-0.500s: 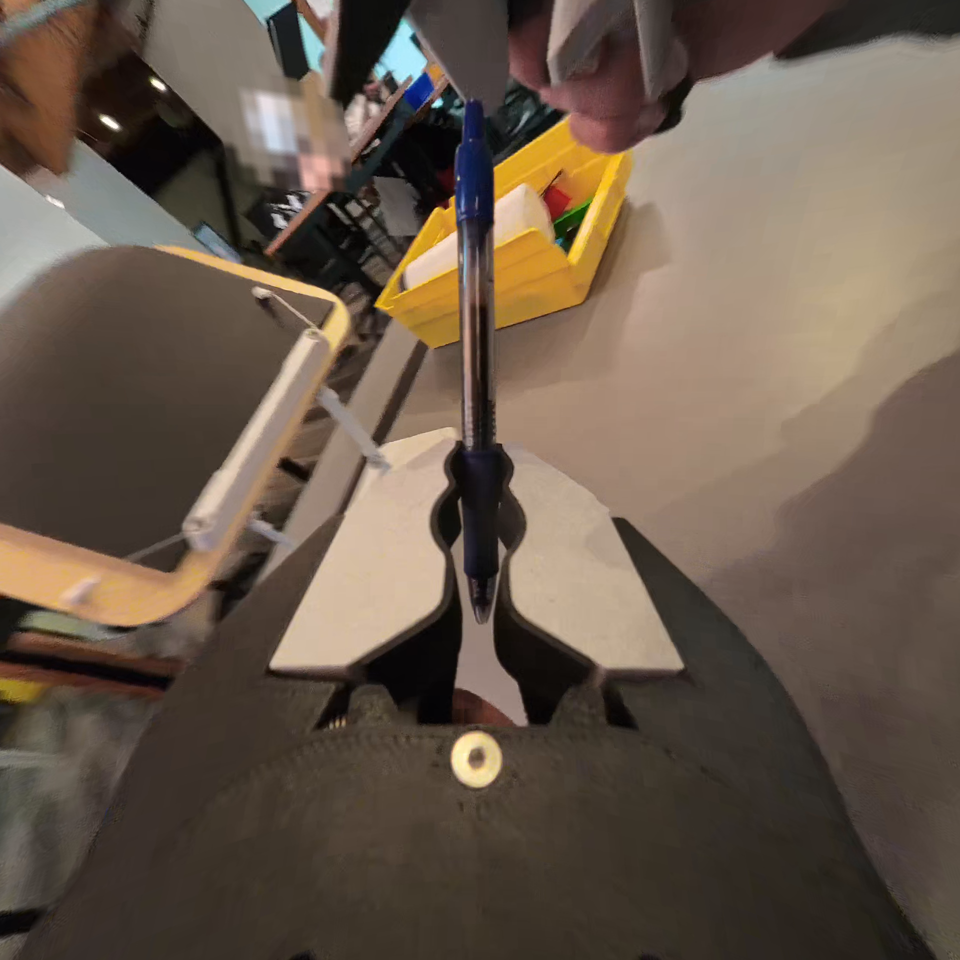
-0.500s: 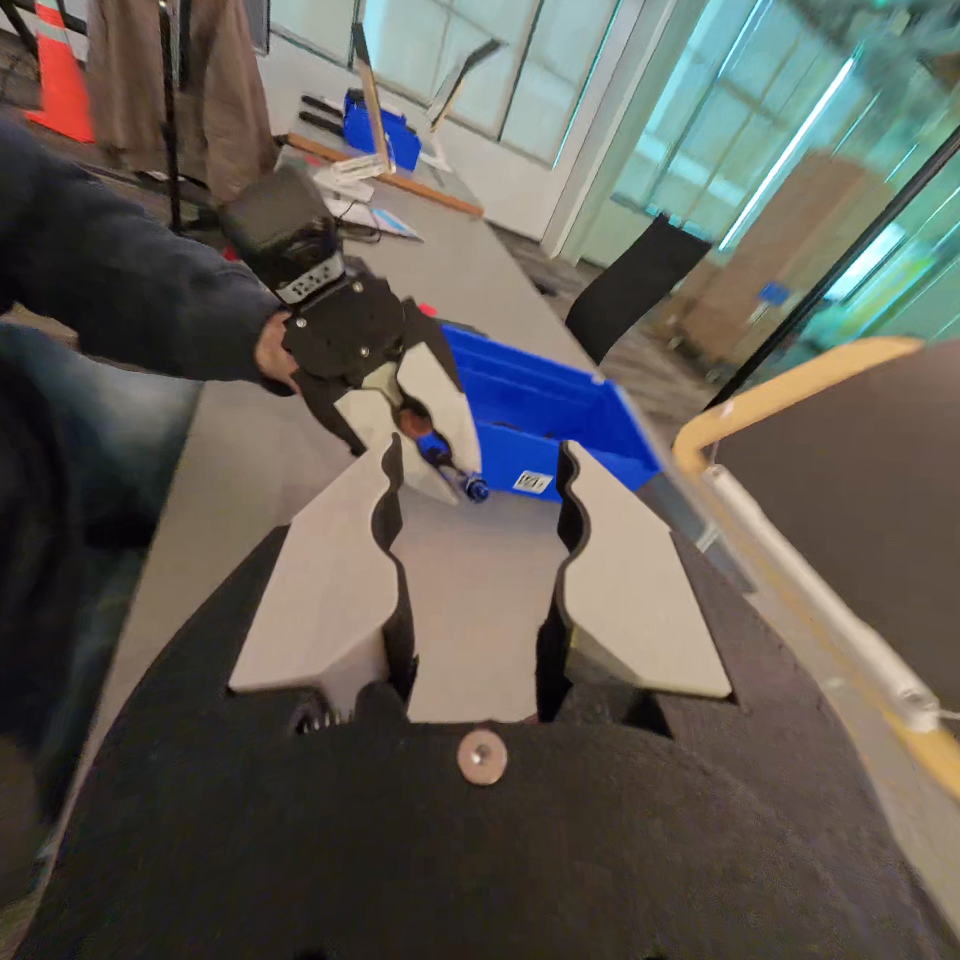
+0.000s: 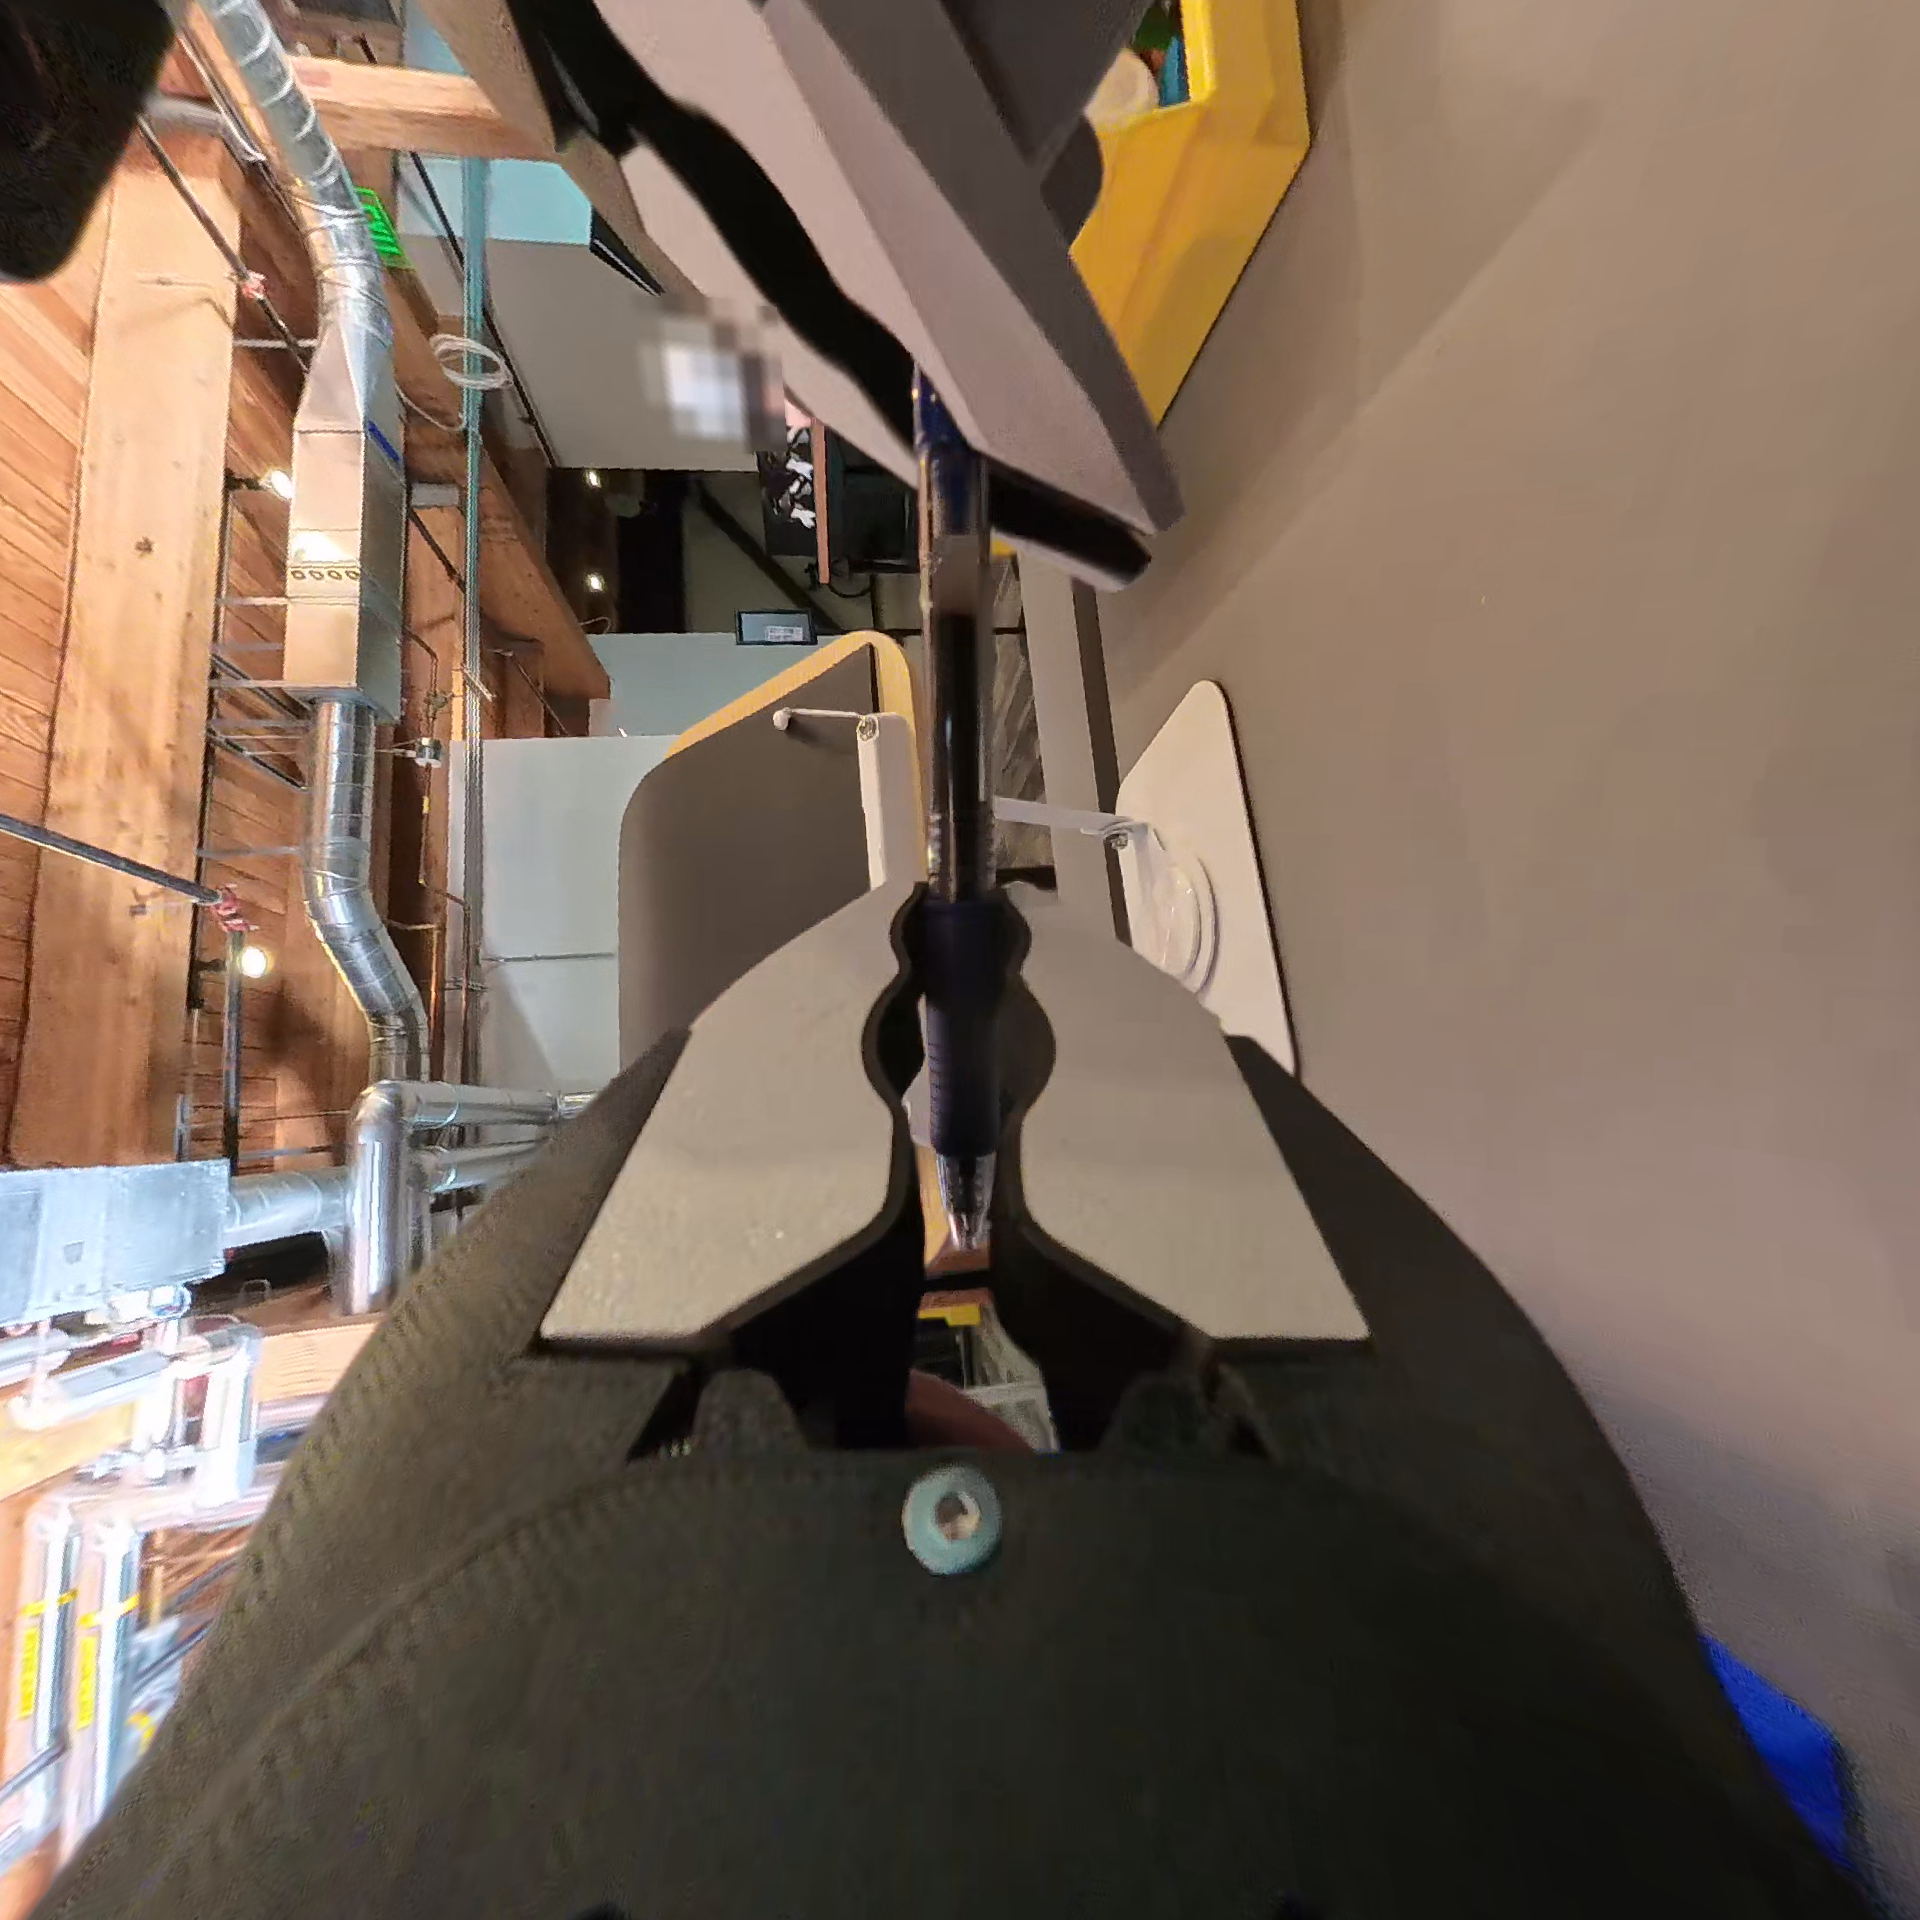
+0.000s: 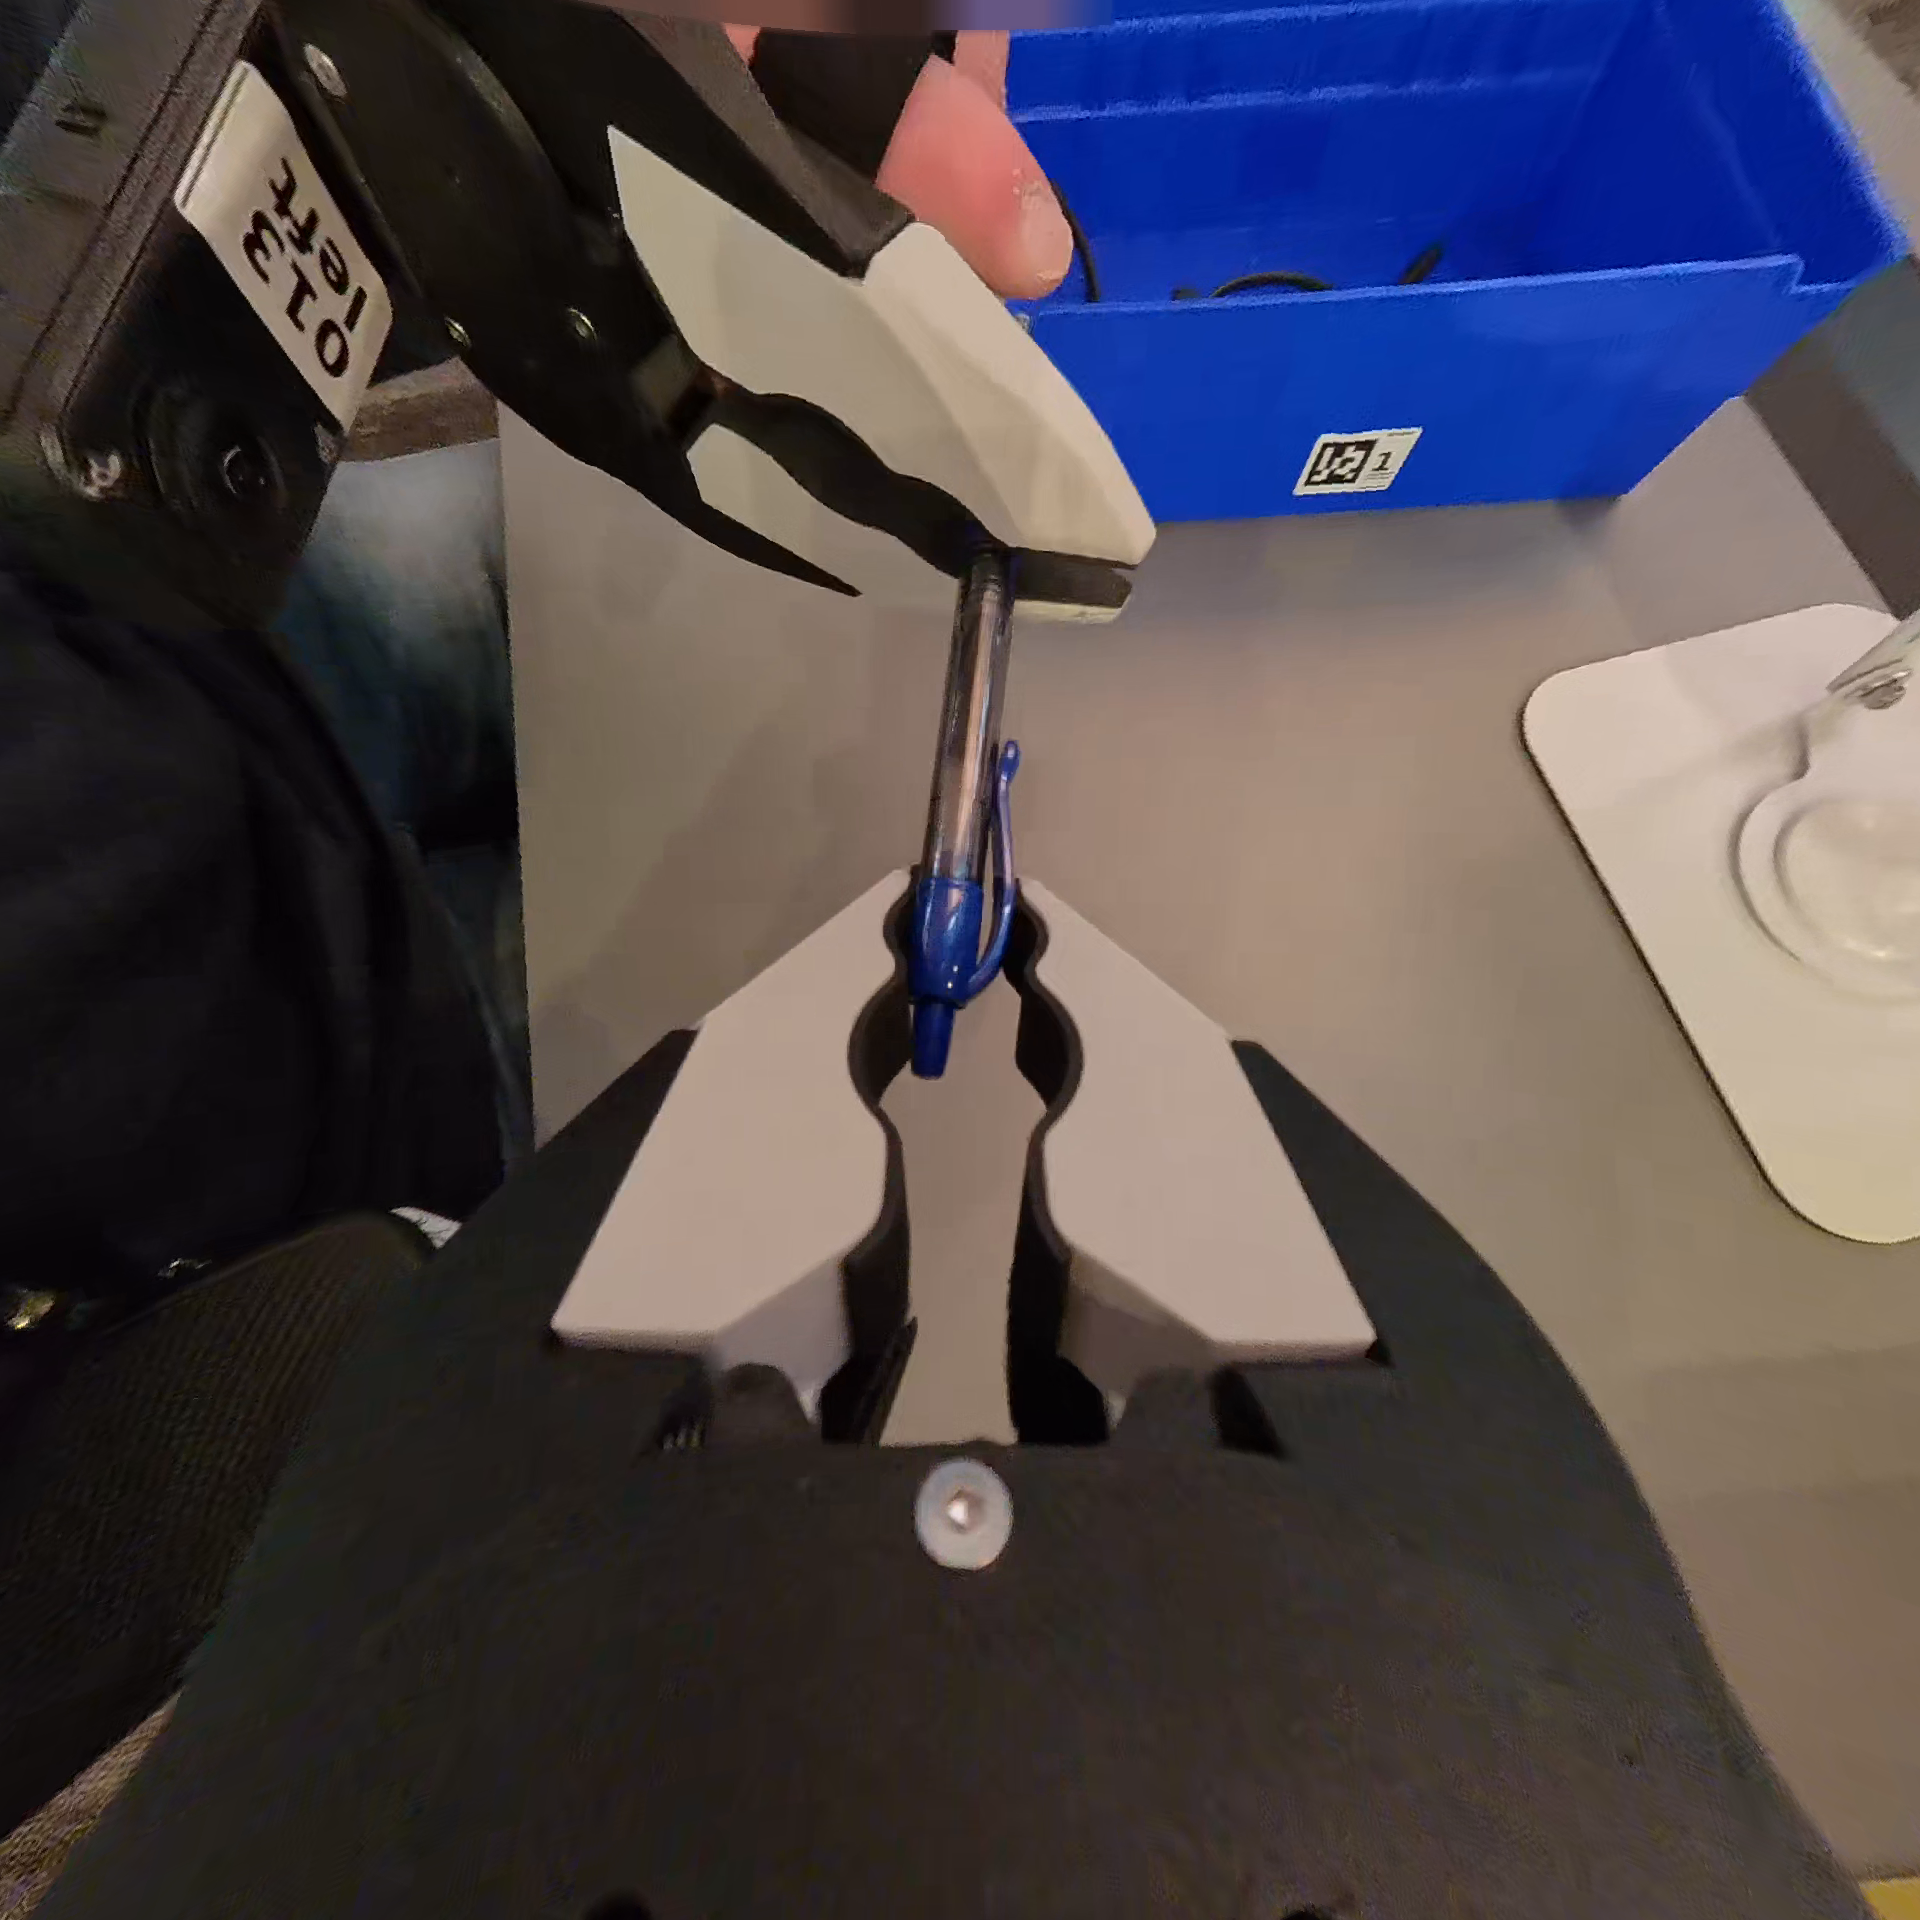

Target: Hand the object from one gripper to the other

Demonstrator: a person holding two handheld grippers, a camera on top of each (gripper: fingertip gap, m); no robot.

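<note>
A blue pen with a clear barrel (image 3: 956, 727) is held between both grippers above the grey table (image 4: 1299, 779). My left gripper (image 3: 961, 914) is shut on the pen's dark rubber grip, with the writing tip pointing back between the fingers. In the right wrist view the pen (image 4: 971, 748) slants down from the left gripper's white fingers (image 4: 935, 395) to my right gripper (image 4: 961, 899), whose tips are closed around the blue clip end. The right gripper's fingers (image 3: 997, 312) also show at the top of the left wrist view, around the pen's far end.
A blue bin (image 4: 1455, 364) with a tag on its front stands behind the pen. A yellow bin (image 3: 1195, 208) is farther along the table. A white base plate with a clear disc (image 4: 1714, 883) lies at the right. A chair back (image 3: 748, 831) stands beside the table.
The right gripper, wide open and apart from the pen before, has come up to it and closed on its clip end. The left gripper has turned and still holds the pen.
</note>
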